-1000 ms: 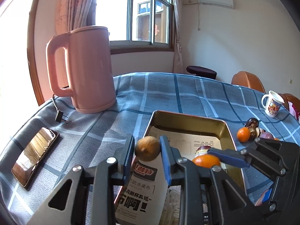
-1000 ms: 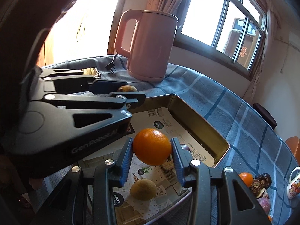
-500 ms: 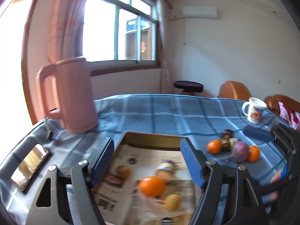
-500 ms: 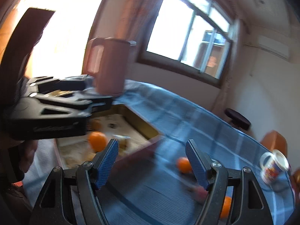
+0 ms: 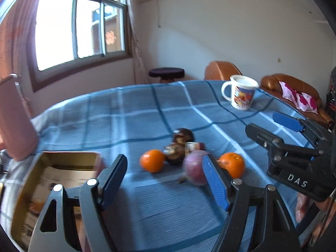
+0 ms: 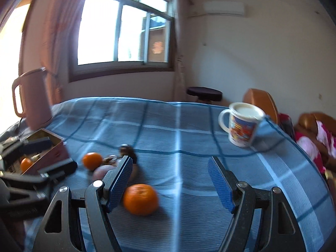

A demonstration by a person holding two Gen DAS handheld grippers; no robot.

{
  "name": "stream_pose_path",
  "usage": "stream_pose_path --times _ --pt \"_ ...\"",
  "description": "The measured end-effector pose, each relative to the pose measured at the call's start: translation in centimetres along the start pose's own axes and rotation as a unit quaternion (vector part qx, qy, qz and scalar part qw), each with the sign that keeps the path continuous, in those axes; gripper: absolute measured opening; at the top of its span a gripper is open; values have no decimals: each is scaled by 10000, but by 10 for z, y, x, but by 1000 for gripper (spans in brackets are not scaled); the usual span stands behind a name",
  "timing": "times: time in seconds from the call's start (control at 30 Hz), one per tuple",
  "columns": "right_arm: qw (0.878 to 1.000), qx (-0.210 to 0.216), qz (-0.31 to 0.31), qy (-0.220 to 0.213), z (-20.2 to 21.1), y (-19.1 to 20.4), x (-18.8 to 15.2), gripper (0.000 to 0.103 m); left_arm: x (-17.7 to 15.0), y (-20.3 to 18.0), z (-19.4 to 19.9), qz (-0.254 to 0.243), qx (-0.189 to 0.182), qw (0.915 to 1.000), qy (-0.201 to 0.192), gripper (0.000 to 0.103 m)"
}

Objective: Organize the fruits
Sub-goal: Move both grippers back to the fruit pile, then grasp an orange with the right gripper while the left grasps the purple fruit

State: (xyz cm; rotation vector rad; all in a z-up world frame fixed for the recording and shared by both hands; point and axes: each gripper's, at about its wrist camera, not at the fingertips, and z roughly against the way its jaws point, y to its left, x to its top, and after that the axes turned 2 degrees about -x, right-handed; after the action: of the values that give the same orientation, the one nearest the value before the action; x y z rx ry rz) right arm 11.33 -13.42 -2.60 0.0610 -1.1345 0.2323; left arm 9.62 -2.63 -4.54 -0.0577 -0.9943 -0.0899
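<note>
Both grippers hover over the blue checked tablecloth point(image 5: 134, 113) with nothing between their blue pads; the left gripper point(image 5: 166, 180) is spread wide, and so is the right gripper point(image 6: 170, 180); the loose fruit sits in one small cluster on the cloth, between the tin point(image 5: 23, 191) and the mug point(image 5: 241, 94); two oranges lie there, round and bright, one orange point(image 5: 152, 160) at the left of the cluster and another orange point(image 5: 233, 163) at its right, nearest the right gripper; between them I count two dark brown, rough-skinned fruits point(image 5: 182, 135), touching each other, and one smooth reddish-purple fruit point(image 5: 194, 169), partly hidden by a left pad; a third orange point(image 6: 25, 164) rests inside the paper-lined tin; one pink kettle point(image 6: 34, 98) stands behind the tin.
</note>
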Motion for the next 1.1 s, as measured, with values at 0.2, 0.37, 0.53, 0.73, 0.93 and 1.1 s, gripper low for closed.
stream_pose_path --times 0.2,0.37,0.53,0.73,0.93,1.1 --pt "9990 -34 -444 -43 -4 -22 -3 87 1 -22 -28 -133 -219 9989 402 77" --pt "9993 71 -368 22 -7 -20 -4 88 2 -27 -49 -204 -291 9963 778 77" --pt "9993 92 -344 109 -11 -19 -5 89 -1 -17 -59 45 -487 9932 1061 78" --pt "9987 282 -209 370 -22 -15 -4 89 -2 -24 -53 -153 -742 9918 1031 54" --pt "9968 536 -251 533 -28 -16 -6 89 -4 -12 -44 -158 -519 9941 941 53" --pt "9938 784 1 790 -38 -5 -7 89 -1 13 -45 138 -265 9956 888 54"
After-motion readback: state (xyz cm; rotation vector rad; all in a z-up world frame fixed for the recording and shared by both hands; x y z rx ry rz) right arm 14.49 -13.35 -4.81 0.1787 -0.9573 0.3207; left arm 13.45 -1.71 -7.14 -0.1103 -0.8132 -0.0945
